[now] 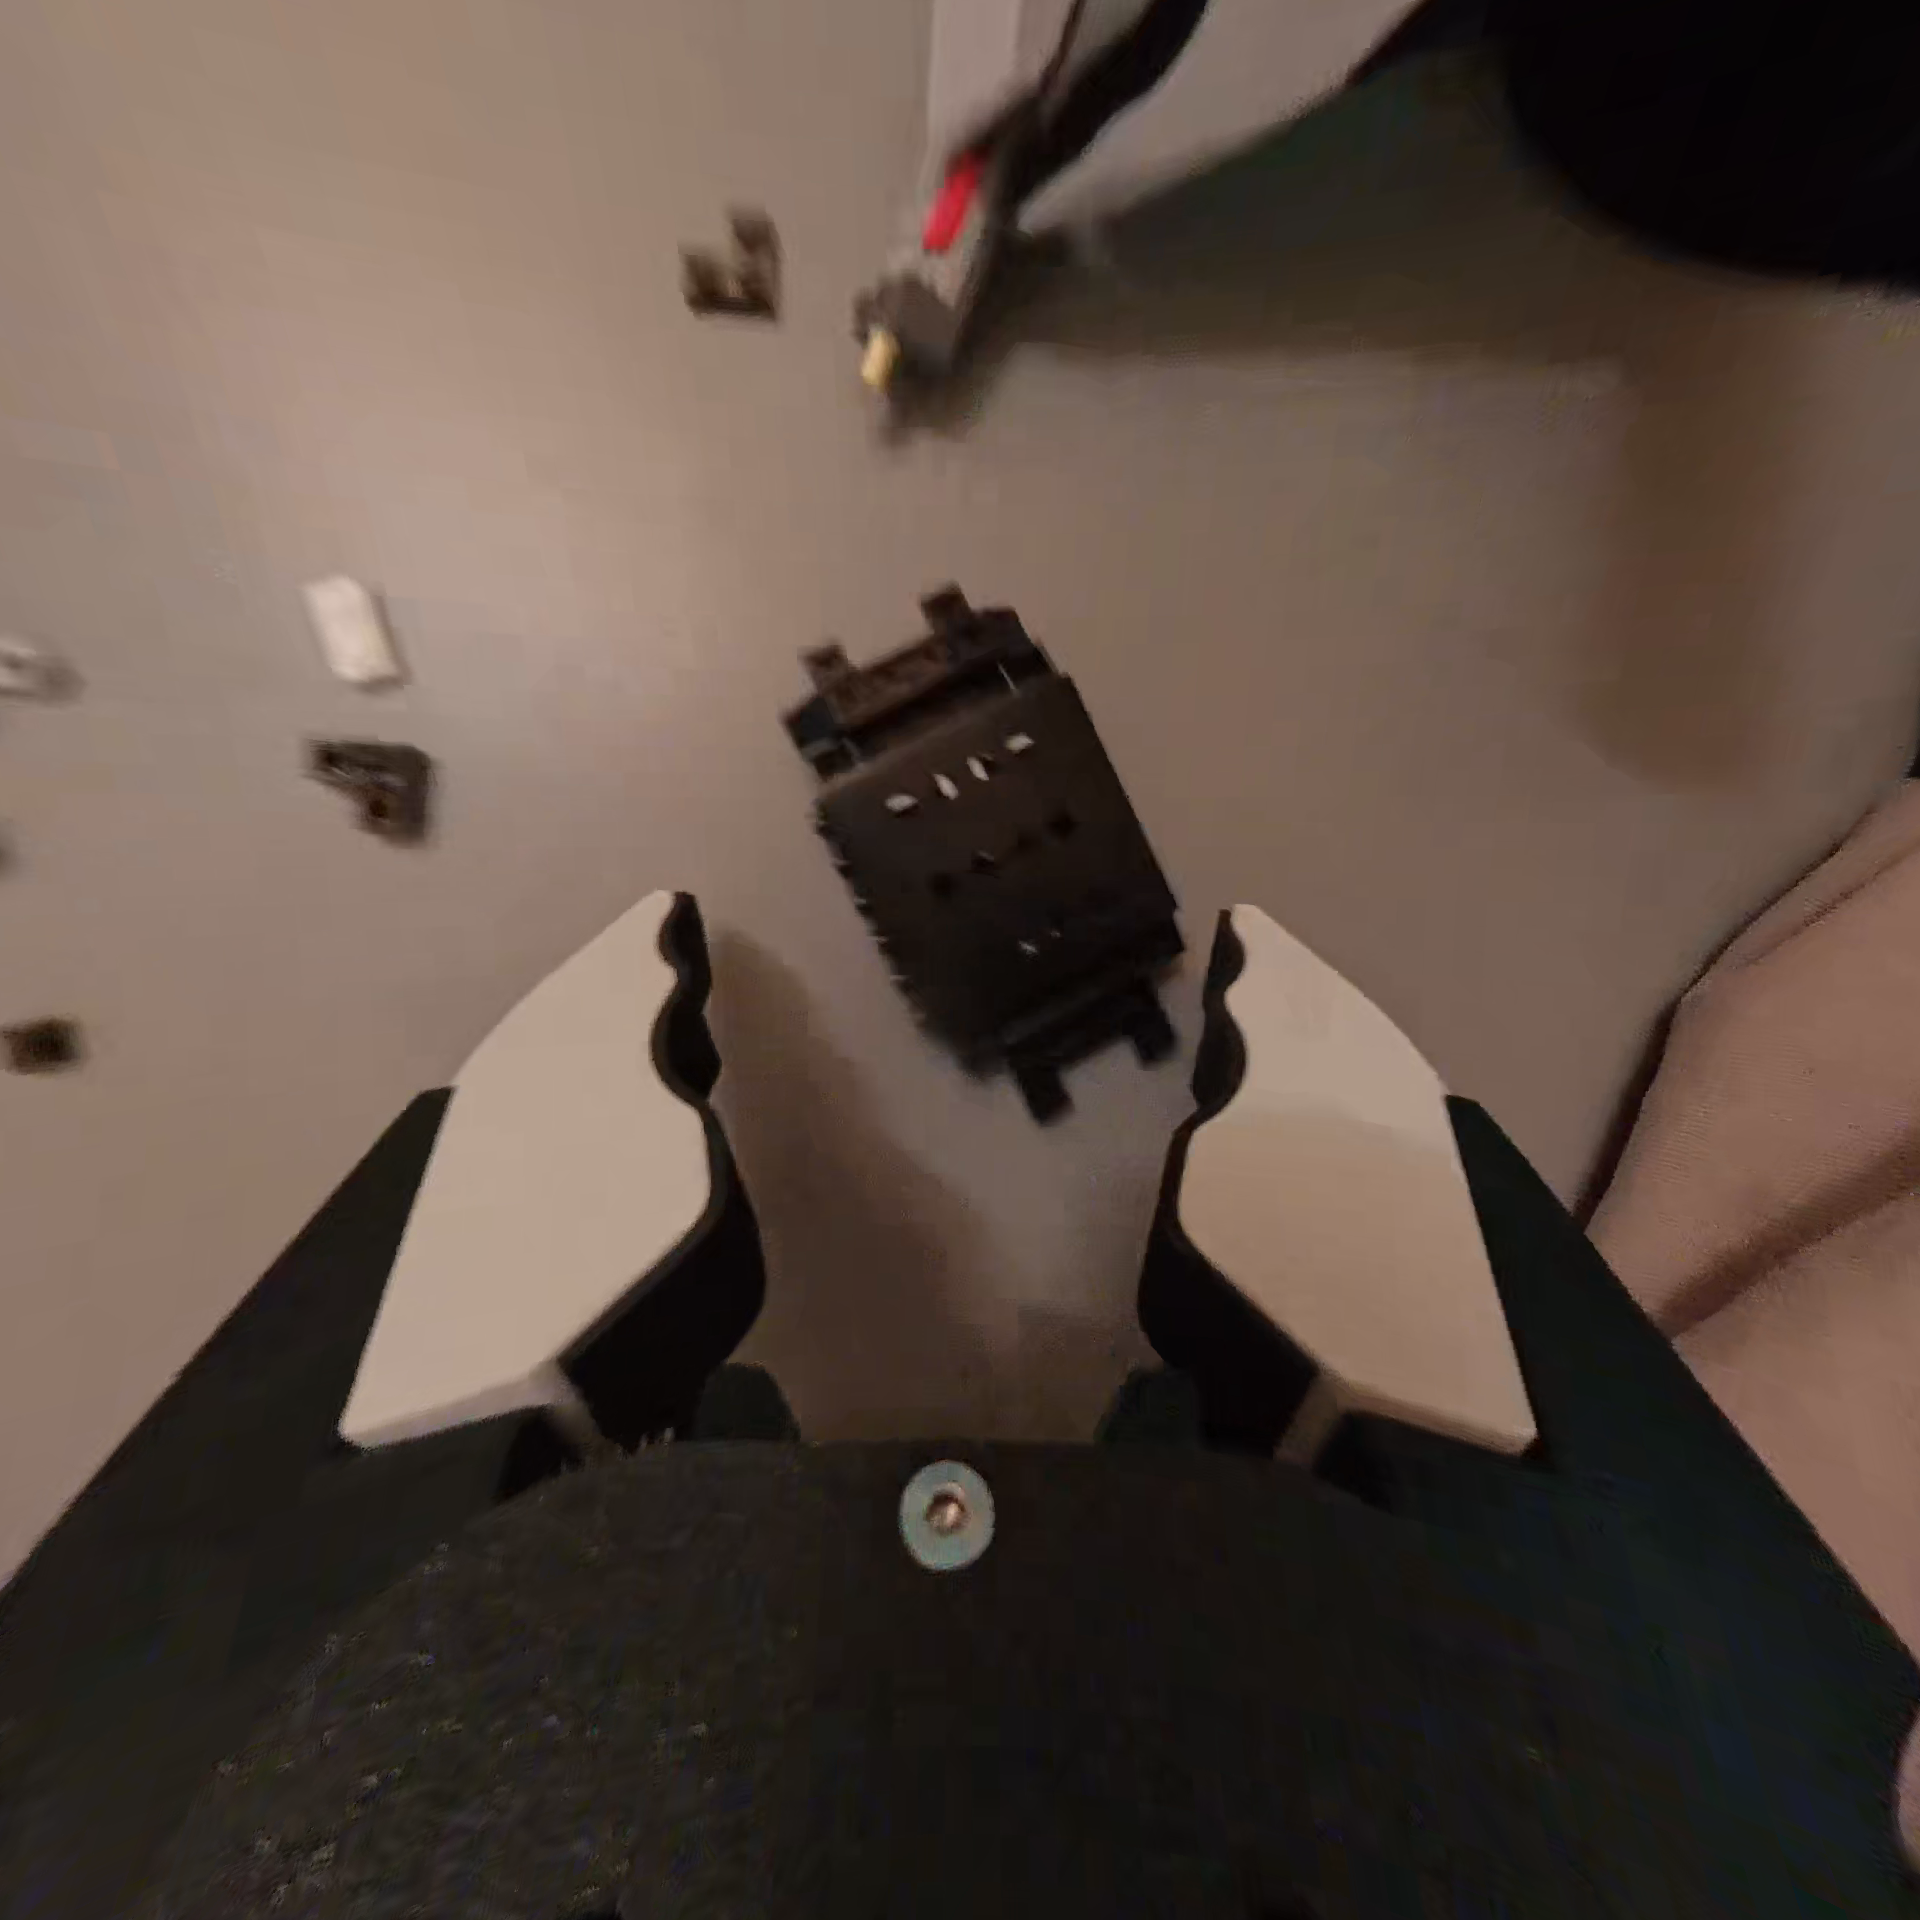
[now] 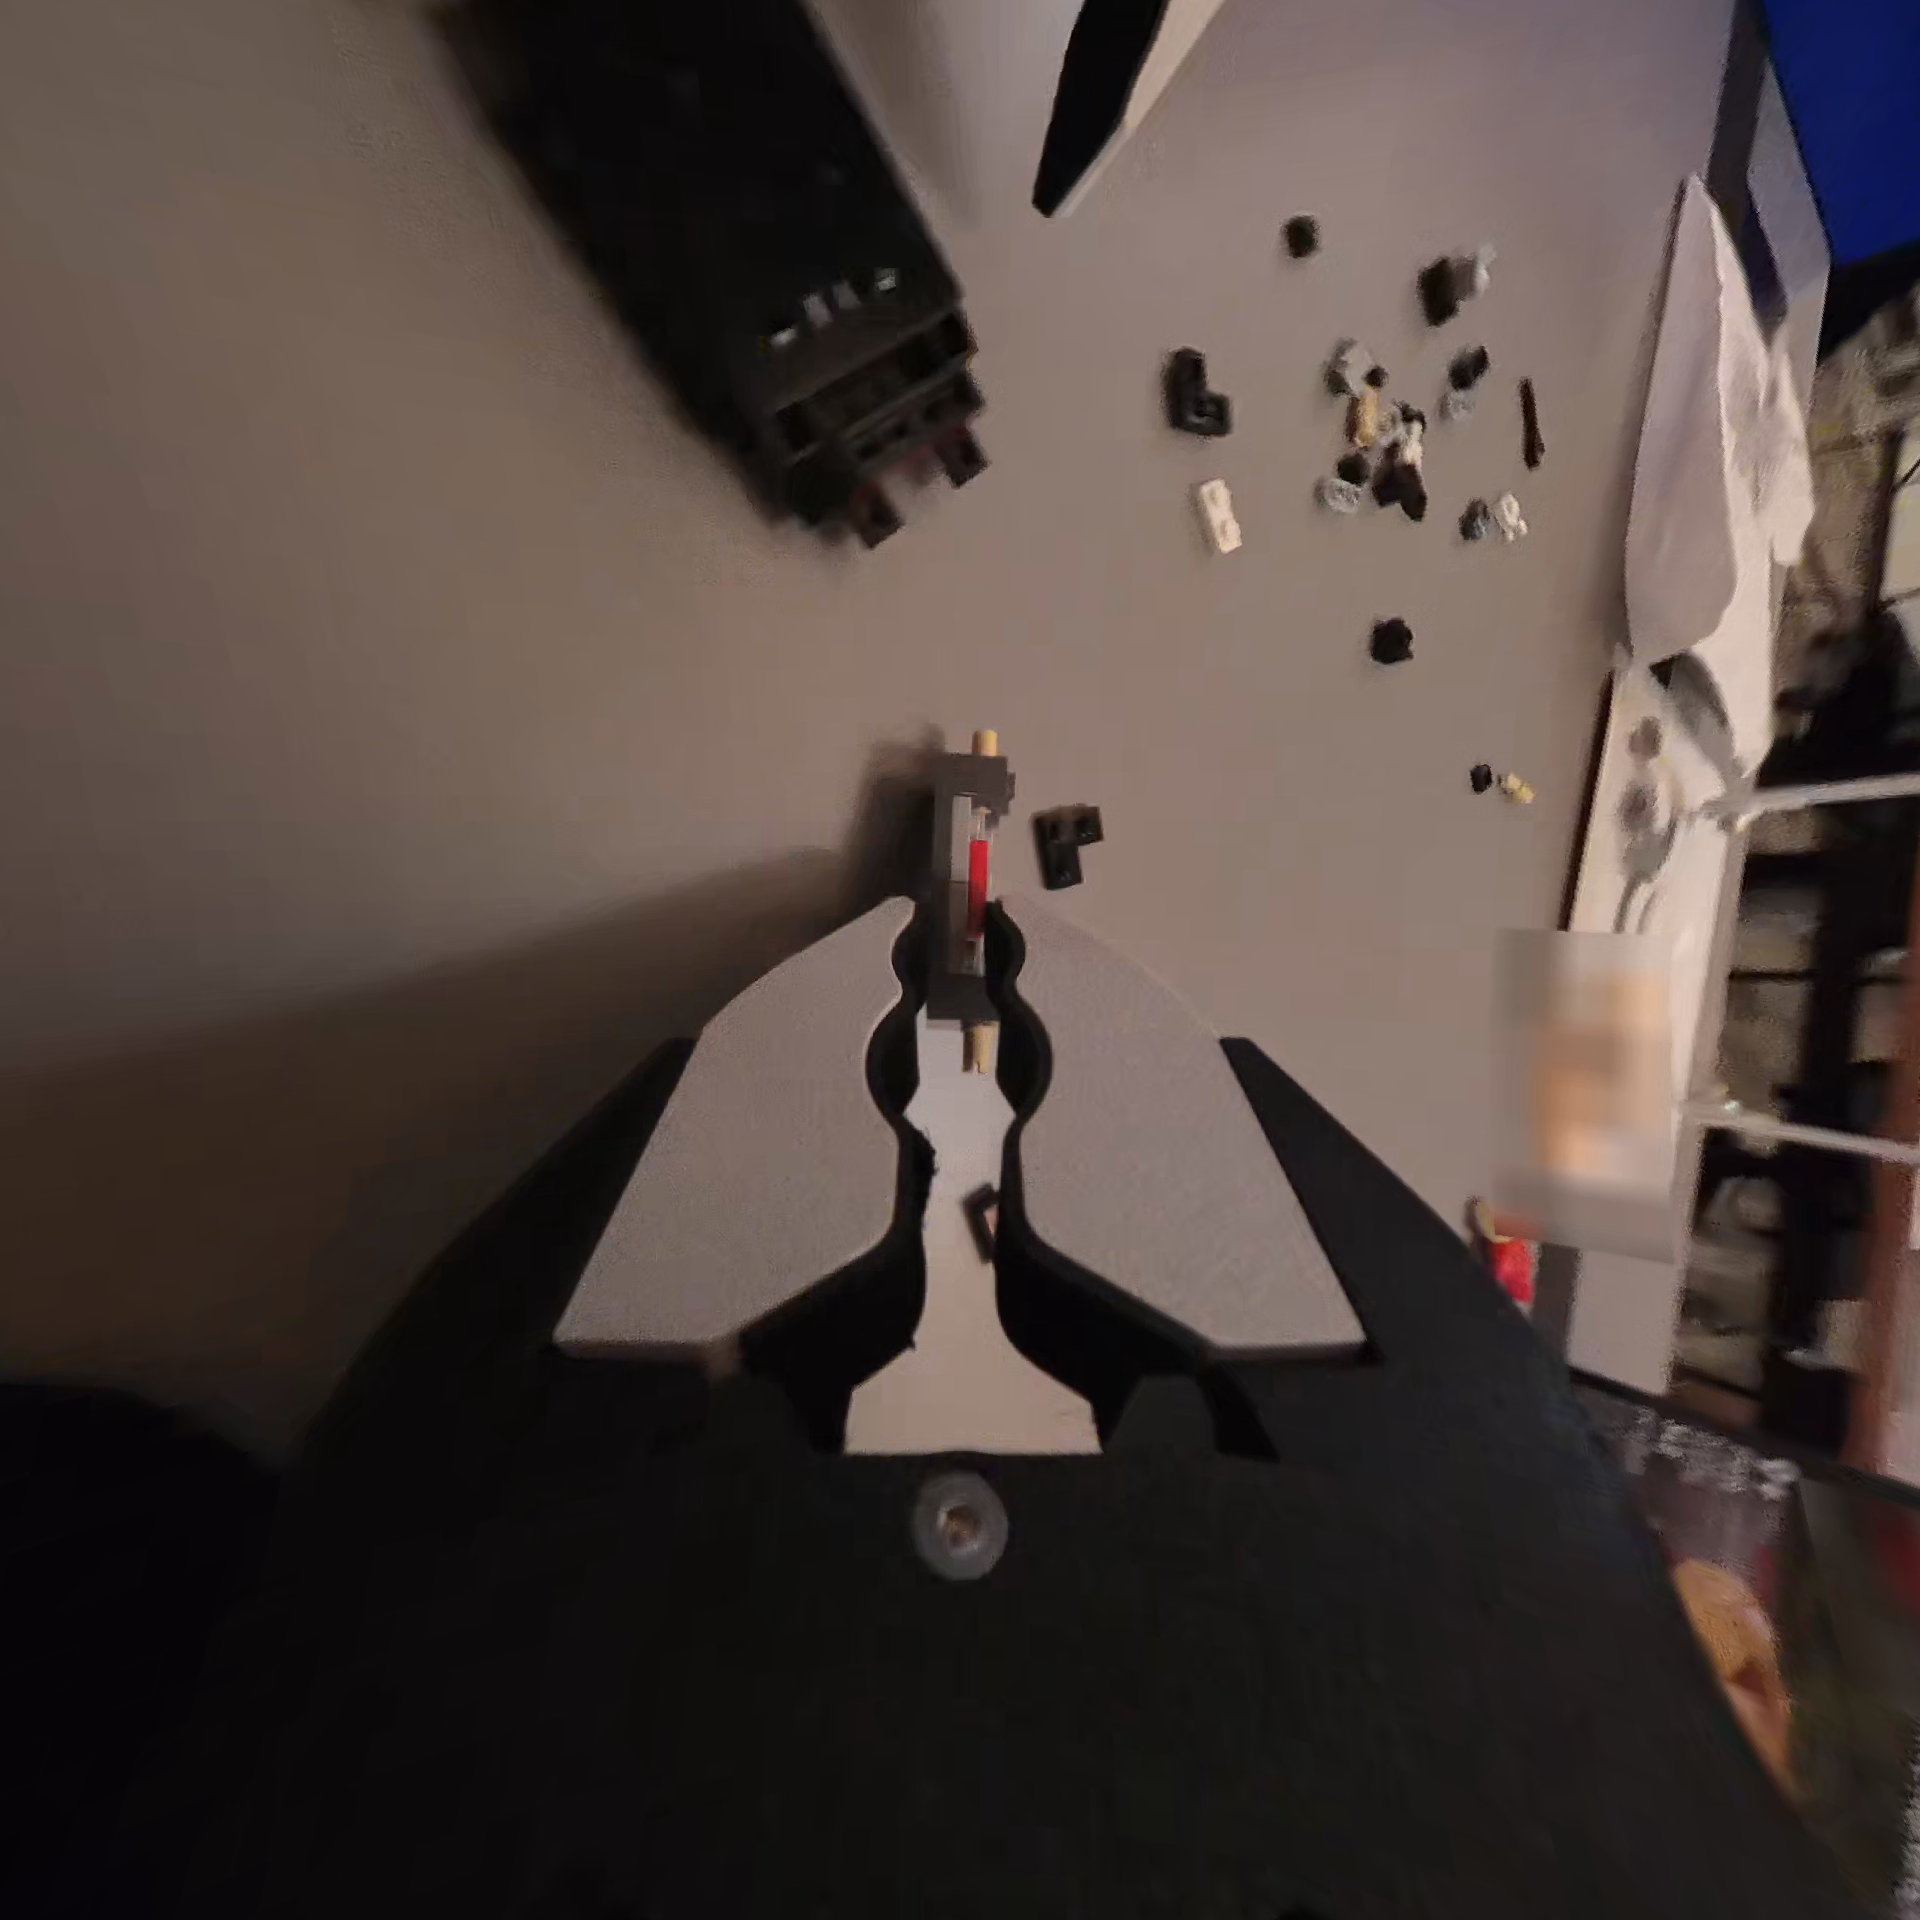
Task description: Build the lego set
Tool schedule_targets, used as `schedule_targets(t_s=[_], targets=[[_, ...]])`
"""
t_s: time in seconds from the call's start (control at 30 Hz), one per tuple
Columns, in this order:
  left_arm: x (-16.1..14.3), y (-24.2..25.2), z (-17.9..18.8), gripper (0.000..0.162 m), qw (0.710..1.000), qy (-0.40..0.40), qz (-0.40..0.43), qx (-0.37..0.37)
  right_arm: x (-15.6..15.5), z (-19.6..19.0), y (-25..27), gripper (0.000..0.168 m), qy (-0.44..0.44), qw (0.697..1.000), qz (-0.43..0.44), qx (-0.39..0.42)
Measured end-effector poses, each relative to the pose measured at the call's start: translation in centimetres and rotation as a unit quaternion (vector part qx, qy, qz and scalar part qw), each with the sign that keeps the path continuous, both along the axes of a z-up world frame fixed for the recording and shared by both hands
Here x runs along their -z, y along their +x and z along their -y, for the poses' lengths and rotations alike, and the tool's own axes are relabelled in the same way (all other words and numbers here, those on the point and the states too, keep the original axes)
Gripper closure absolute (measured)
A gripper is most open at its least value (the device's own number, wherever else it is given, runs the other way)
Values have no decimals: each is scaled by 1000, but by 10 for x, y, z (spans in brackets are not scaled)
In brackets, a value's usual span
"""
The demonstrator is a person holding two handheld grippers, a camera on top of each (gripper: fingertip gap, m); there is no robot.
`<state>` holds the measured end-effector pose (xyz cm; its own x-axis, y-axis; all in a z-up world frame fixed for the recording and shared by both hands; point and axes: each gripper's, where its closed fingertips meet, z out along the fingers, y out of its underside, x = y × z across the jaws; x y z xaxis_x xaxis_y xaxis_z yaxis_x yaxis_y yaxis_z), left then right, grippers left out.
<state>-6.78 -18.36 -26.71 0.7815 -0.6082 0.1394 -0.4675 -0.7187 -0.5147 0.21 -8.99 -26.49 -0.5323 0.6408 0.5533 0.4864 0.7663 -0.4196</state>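
Note:
A black lego assembly lies on the grey table, just ahead of my left gripper, which is open and empty above it. The assembly also shows at the top left of the right wrist view. My right gripper is shut on a narrow grey lego piece with a red part and tan pins. That piece and the right gripper show blurred at the top of the left wrist view.
Loose small pieces lie scattered: a black L-shaped piece, another one, a white piece, a cluster of dark and grey bits. A white cloth and shelving stand at the right. A beige fabric edge is right of the left gripper.

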Motion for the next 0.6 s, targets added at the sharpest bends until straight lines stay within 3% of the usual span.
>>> schedule_targets(t_s=[0.07,0.17,0.2,0.23,0.37,0.47,0.6], targets=[[12,10,8,68,1000,-9,-17,-20,3,3,3,159,20,999,8,-25],[16,10,5,87,997,20,-62,-39,6,7,6,159,6,999,27,-35],[15,13,4,97,997,26,-59,-41,7,7,7,151,-4,999,36,-30],[14,14,4,97,997,32,-62,-39,6,6,9,144,-18,999,42,-16],[9,13,-1,98,989,104,-101,-9,-24,28,5,138,-182,982,9,40],[-3,17,-9,98,968,215,-126,17,-35,62,0,129,-381,919,32,100],[-50,27,-15,98,910,400,-109,9,-53,72,-18,119,-544,822,-15,166]])
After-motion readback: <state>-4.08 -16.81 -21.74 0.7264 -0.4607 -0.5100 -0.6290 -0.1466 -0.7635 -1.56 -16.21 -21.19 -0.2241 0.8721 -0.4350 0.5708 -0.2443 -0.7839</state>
